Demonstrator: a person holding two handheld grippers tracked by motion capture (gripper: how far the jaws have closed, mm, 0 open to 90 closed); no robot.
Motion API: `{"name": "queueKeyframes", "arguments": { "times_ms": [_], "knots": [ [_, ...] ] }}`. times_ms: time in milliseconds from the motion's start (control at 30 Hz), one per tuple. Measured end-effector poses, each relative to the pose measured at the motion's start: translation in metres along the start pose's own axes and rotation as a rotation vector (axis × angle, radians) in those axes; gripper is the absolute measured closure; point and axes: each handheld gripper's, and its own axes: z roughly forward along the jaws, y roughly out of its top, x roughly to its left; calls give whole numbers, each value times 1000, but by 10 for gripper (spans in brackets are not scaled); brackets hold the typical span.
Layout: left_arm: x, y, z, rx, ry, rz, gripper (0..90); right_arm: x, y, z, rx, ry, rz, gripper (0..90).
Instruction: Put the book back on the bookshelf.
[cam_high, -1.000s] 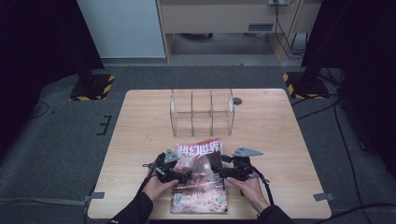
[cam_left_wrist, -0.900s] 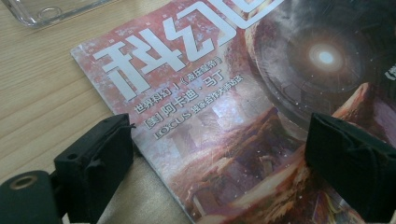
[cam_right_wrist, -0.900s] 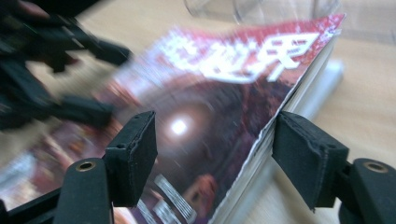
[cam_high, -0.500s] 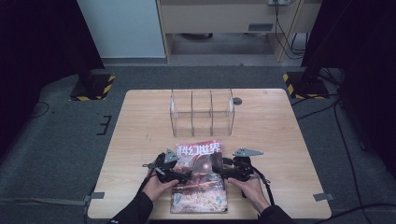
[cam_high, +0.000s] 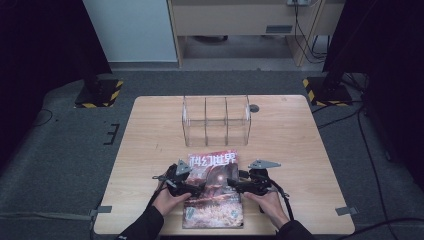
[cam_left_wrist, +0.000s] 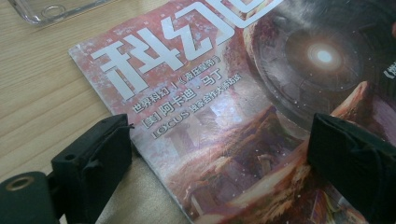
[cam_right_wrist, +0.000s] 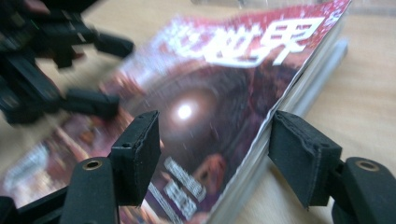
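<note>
Magazine (cam_high: 214, 192) edge lifted, both hands low, tongs (cam_right_wrist: 212, 156) straddling it

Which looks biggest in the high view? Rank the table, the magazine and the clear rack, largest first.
1. table
2. magazine
3. clear rack, close to the magazine in apparent size; it stands farther from the camera, so that order is unsure.

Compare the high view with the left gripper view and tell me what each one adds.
High view alone: the whole wooden table, the clear acrylic divider rack standing behind the magazine, both hands, and the right claw. Left gripper view alone: the small print under the title and the left claw straddling the cover's edge, open. Both: the red science-fiction magazine.
</note>
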Motion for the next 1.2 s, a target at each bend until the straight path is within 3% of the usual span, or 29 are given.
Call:
{"name": "queueKeyframes", "arguments": {
  "times_ms": [133,267,367,433,567,667,700,800,933,1067,1200],
  "knots": [
    [0,0,0,0,0,1,57,1,-1,1,28,-2,11,337],
    [0,0,0,1,0,0,57,1,1,-2,-1,15,9,342],
    [0,0,0,2,0,0,55,6,7,-7,-105,86,14,379],
    [0,0,0,2,0,0,54,8,9,-7,-114,91,3,377],
    [0,0,0,2,0,0,54,10,8,-3,-81,49,-27,336],
    [0,0,0,2,-1,0,54,4,5,-3,-49,42,2,324],
    [0,0,0,2,-1,0,54,3,3,-2,4,13,9,326],
    [0,0,0,2,-1,0,54,3,0,1,51,-9,2,322],
    [0,0,0,2,-1,0,54,4,1,-1,54,2,14,324],
    [0,0,0,2,3,-5,52,6,6,-5,-58,62,6,325],
    [0,0,0,2,3,-5,52,11,10,-1,-86,56,-38,305]
  ]
}}
